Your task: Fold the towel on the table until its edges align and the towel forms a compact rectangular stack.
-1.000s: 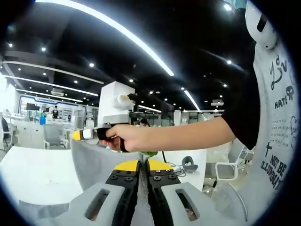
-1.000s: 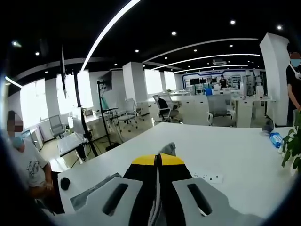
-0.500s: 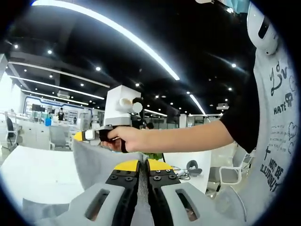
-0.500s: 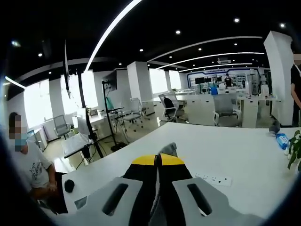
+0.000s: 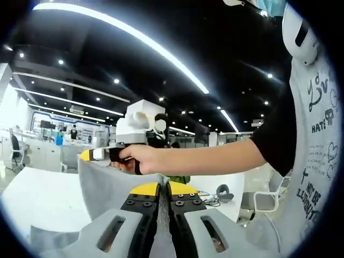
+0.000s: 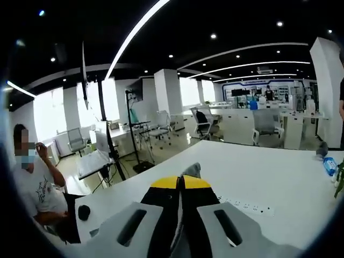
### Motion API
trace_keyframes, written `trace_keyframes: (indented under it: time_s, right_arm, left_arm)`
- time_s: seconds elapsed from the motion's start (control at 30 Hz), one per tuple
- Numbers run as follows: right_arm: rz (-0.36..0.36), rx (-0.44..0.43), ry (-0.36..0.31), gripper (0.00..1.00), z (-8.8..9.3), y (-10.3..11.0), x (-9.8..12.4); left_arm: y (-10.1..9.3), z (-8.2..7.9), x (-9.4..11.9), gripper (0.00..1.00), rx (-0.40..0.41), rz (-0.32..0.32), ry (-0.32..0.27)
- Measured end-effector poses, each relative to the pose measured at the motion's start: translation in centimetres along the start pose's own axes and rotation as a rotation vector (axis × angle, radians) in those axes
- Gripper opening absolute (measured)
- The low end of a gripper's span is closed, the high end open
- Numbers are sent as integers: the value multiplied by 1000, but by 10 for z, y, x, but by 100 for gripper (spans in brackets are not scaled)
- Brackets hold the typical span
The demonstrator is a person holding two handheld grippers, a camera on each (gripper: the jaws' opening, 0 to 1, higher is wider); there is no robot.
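Left gripper view: the left gripper, yellow-tipped jaws pressed together on the grey towel, whose cloth runs down between them. The towel hangs lifted above the white table; its far upper corner is pinched by the right gripper, held in the person's hand, the arm reaching in from the right. The person's grey printed shirt stands at the right edge.

Right gripper view: the right gripper, jaws clamped on a fold of towel that pokes out past the tips. Beyond lies the table, carrying a white power strip; a blue-capped bottle lies near its far right edge.

Room: open-plan office, dark ceiling with long light strips, white columns, desks and office chairs. A seated person is at the lower left, beside a black tripod.
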State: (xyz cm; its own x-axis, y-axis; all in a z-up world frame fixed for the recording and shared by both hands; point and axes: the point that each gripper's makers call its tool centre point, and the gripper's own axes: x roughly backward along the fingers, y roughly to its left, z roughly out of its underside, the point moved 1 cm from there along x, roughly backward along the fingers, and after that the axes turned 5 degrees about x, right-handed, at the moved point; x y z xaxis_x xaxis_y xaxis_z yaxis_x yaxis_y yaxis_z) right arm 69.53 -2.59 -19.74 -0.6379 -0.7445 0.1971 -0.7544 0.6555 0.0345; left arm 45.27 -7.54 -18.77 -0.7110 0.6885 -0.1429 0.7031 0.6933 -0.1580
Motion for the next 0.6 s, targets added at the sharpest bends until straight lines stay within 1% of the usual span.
trace_keyframes:
  time_s: [0.13, 0.2, 0.23, 0.27, 0.4, 0.47, 0.5, 0.53, 0.6]
  right_arm:
    - [6, -2, 7, 0, 3, -6, -8]
    - [9, -2, 11, 0, 5, 2, -2]
    - [10, -4, 13, 0, 6, -6, -9]
    - [11, -4, 15, 0, 7, -7, -10]
    - [16, -9, 25, 0, 13, -5, -9]
    - [15, -16, 28, 0, 16, 1, -6]
    - [14, -17, 32, 0, 18, -4, -14]
    - [11, -20, 34, 0, 19, -4, -17]
    - [9, -24, 36, 0, 20, -2, -17]
  left_arm:
    - [5, 0, 6, 6, 1, -22, 1]
    - [9, 1, 10, 6, 4, -39, 1]
    - [11, 1, 12, 6, 6, -46, 1]
    - [12, 2, 14, 6, 9, -53, 1]
    - [20, 5, 22, 6, 19, -83, 6]
    - [22, 6, 25, 6, 20, -94, 9]
    - [24, 7, 27, 6, 23, -101, 10]
    - [25, 8, 28, 6, 25, -106, 10]
    - [28, 8, 31, 6, 28, -117, 10]
